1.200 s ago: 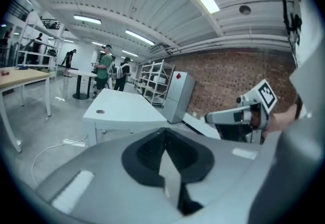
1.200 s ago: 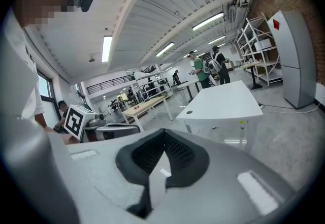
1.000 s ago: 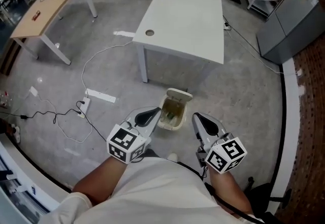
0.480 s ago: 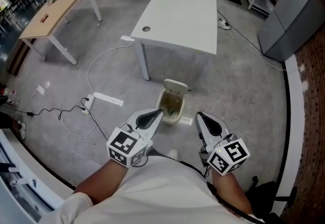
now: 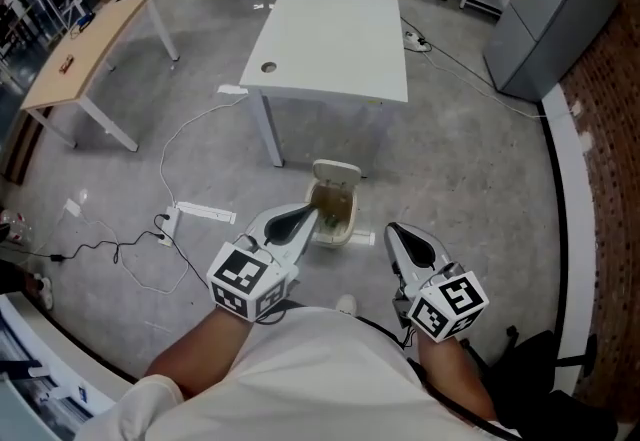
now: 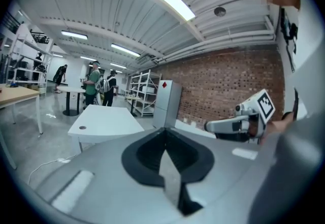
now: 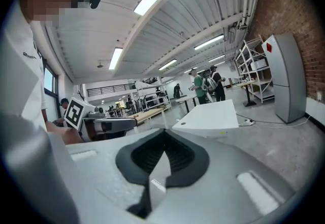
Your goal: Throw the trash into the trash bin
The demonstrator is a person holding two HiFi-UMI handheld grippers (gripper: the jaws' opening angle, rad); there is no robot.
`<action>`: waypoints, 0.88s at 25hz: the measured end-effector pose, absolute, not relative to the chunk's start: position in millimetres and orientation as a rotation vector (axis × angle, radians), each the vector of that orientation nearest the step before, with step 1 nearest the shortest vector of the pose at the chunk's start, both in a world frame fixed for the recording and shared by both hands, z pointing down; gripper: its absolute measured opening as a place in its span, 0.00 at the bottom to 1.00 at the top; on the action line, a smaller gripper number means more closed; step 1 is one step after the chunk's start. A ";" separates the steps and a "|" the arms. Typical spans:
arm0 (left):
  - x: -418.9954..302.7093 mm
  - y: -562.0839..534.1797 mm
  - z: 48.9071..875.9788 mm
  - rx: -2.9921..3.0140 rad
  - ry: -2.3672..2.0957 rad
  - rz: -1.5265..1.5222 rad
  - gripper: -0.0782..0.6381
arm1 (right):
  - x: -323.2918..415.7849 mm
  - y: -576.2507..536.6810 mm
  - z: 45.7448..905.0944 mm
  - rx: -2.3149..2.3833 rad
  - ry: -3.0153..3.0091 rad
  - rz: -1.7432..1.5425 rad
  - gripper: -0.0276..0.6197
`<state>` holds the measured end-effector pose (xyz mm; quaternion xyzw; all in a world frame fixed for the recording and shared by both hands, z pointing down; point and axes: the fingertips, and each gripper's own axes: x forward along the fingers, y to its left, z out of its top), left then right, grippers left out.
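Left gripper (image 5: pixel 313 217) closed, empty, tip over trash bin (image 5: pixel 336 172) near rim, right gripper (image 5: pixel 396 230) closed alongside, white table (image 5: pixel 335 39) beyond

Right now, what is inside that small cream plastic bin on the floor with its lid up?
The small cream plastic bin, lid up, shows a dark interior with some greenish bits, too small to identify. The grey left gripper covers its near left corner.
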<state>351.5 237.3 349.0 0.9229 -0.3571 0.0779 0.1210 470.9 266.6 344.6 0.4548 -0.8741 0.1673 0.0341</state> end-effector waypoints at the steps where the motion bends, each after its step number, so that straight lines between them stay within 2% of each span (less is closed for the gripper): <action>1: 350.0 237.0 346.0 2.711 -1.023 0.229 0.12 | 468.5 266.7 344.1 1.420 -2.680 0.520 0.05; 22: 318.4 243.2 346.8 2.757 -0.875 0.233 0.12 | 426.9 269.5 346.1 1.505 -2.626 0.549 0.05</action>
